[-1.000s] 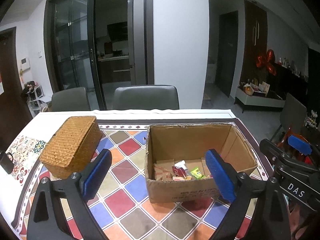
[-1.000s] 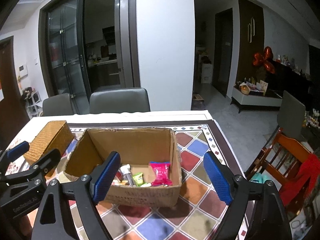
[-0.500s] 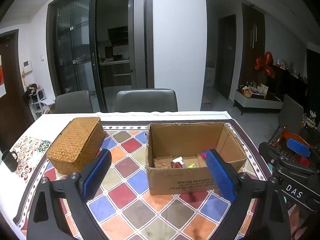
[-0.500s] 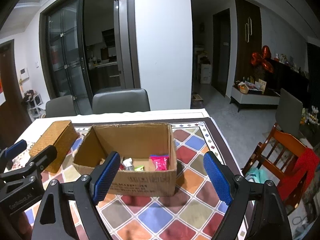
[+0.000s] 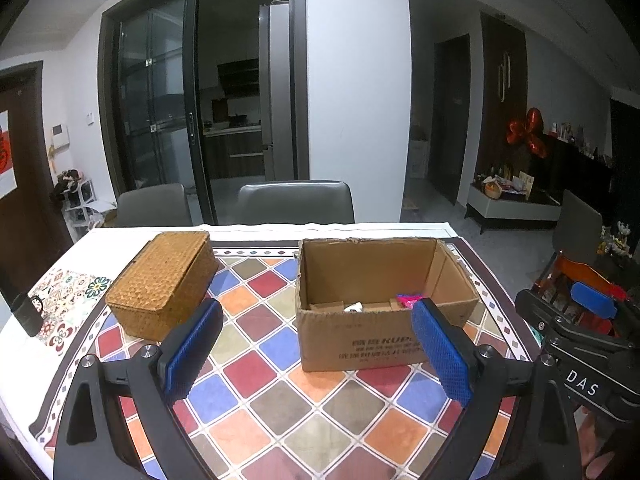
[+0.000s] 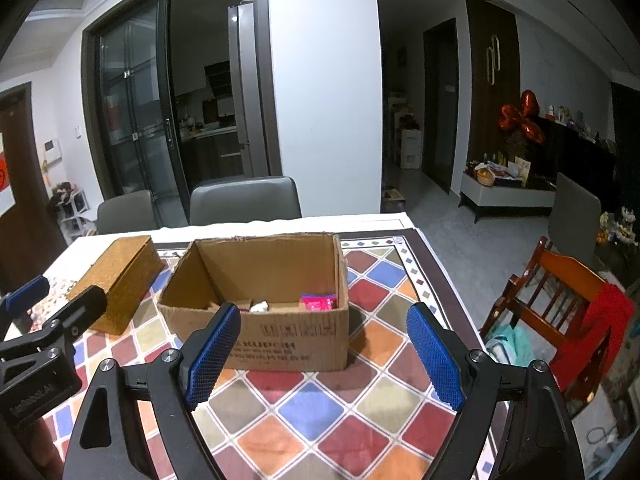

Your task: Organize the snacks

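An open cardboard box [image 5: 360, 344] stands on the checkered tablecloth; it also shows in the right wrist view [image 6: 288, 344]. Snacks lie inside it: a pink packet [image 6: 318, 302] and a white item [image 6: 260, 307], mostly hidden by the front wall. A closed woven wicker box [image 5: 164, 280] sits to its left, seen too in the right wrist view [image 6: 120, 280]. My left gripper [image 5: 316, 352] is open and empty, held back from both boxes. My right gripper [image 6: 320, 352] is open and empty in front of the cardboard box.
Two grey chairs [image 5: 294, 202] stand at the table's far side. A wooden chair with red cloth [image 6: 568, 300] is at the right, off the table. A dark object [image 5: 26, 314] sits at the table's left edge [image 5: 16, 332].
Both grippers have pulled back and lowered from above the cardboard box, so less of its inside shows. Both stay open and empty.
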`<action>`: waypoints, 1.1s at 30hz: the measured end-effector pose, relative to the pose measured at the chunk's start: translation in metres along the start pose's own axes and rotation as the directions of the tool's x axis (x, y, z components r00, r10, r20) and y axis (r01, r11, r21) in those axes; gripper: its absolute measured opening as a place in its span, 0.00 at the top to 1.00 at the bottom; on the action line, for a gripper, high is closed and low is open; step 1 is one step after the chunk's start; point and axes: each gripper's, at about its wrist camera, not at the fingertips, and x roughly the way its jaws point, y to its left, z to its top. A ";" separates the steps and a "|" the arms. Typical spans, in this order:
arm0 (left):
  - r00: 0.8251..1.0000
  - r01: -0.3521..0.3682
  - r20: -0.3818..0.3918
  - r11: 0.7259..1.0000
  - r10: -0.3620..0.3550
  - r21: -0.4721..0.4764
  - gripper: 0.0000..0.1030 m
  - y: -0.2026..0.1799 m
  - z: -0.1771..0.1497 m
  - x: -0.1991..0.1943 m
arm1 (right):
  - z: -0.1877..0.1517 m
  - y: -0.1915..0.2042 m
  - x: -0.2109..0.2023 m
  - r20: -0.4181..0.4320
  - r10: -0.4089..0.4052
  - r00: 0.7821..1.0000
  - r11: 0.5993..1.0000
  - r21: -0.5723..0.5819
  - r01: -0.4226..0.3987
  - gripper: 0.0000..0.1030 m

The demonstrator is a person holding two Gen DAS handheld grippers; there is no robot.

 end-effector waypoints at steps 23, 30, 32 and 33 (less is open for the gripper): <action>1.000 -0.019 -0.019 1.000 0.019 -0.006 0.06 0.006 -0.048 -0.052 | -0.042 0.003 -0.058 -0.001 0.004 1.000 1.000 -0.012 -0.004 0.17; 0.999 -0.025 -0.023 1.000 0.024 -0.008 0.06 0.009 -0.061 -0.067 | -0.055 0.005 -0.075 -0.003 0.008 1.000 1.000 -0.015 -0.008 0.17; 0.999 -0.033 -0.023 0.999 0.032 -0.008 0.03 0.011 -0.066 -0.073 | -0.059 0.006 -0.079 -0.004 0.008 1.000 1.000 -0.017 -0.008 0.17; 0.999 -0.034 -0.023 0.999 0.034 -0.009 0.02 0.011 -0.068 -0.076 | -0.061 0.006 -0.081 -0.003 0.006 1.000 1.000 -0.019 -0.006 0.17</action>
